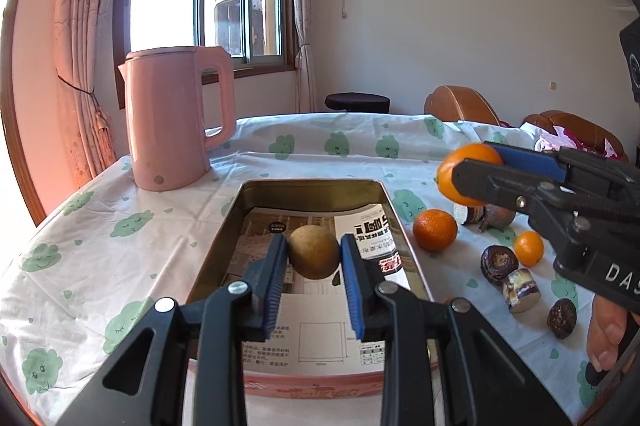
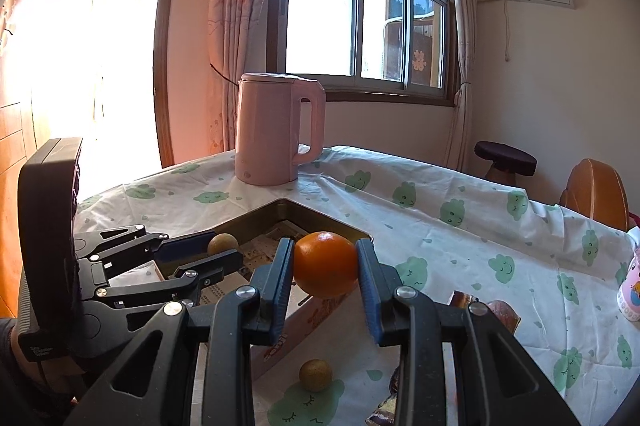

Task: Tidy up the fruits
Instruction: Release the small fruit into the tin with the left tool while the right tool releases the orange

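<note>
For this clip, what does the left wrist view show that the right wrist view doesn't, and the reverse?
Only the left wrist view: two loose oranges and several dark fruits on the tablecloth right of the tin.

Only the right wrist view: a second brown fruit lying on the cloth outside the tin, and a small pink bottle.

Both: the pink kettle, the tin, the left tongs shut on a brown fruit and the right tongs shut on an orange.

Round fruit (image 1: 314, 251) between left claw (image 1: 314, 258) pads, over tin (image 1: 224, 226); kettle (image 1: 176, 118) beyond-left; loose oranges (image 1: 435, 230) right, on table (image 1: 100, 246).
</note>
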`<state>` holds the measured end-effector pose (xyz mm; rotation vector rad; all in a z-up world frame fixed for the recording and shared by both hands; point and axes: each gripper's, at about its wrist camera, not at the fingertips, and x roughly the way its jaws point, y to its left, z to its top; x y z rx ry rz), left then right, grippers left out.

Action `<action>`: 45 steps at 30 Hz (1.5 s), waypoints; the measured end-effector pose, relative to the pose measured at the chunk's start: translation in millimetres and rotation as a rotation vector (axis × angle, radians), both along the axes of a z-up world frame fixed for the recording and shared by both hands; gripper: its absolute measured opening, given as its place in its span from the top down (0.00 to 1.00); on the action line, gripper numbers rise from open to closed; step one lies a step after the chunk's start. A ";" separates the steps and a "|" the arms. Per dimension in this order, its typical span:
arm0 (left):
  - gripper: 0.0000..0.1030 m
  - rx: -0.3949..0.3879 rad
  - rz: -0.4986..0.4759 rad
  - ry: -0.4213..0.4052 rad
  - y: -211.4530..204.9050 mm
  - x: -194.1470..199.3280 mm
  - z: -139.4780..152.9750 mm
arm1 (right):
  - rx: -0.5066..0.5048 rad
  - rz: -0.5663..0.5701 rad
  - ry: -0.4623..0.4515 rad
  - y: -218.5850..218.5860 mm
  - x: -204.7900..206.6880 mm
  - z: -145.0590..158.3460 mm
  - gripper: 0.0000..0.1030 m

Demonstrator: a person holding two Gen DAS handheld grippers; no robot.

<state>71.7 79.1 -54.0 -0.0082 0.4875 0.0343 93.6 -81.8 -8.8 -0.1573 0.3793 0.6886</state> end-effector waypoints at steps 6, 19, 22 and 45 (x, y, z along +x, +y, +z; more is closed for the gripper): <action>0.72 0.014 0.015 0.022 7.7 7.3 1.6 | -0.023 0.009 0.018 21.3 14.1 -5.1 0.68; 0.72 0.018 0.051 0.068 26.5 30.4 -2.1 | -0.068 0.004 0.042 46.8 30.9 -16.7 0.68; 0.72 -0.013 0.048 0.101 31.7 36.6 -6.0 | -0.082 -0.002 0.057 51.6 35.6 -20.7 0.68; 0.72 0.000 0.057 0.206 31.7 54.4 -16.8 | -0.156 -0.005 0.175 71.3 60.8 -45.2 0.67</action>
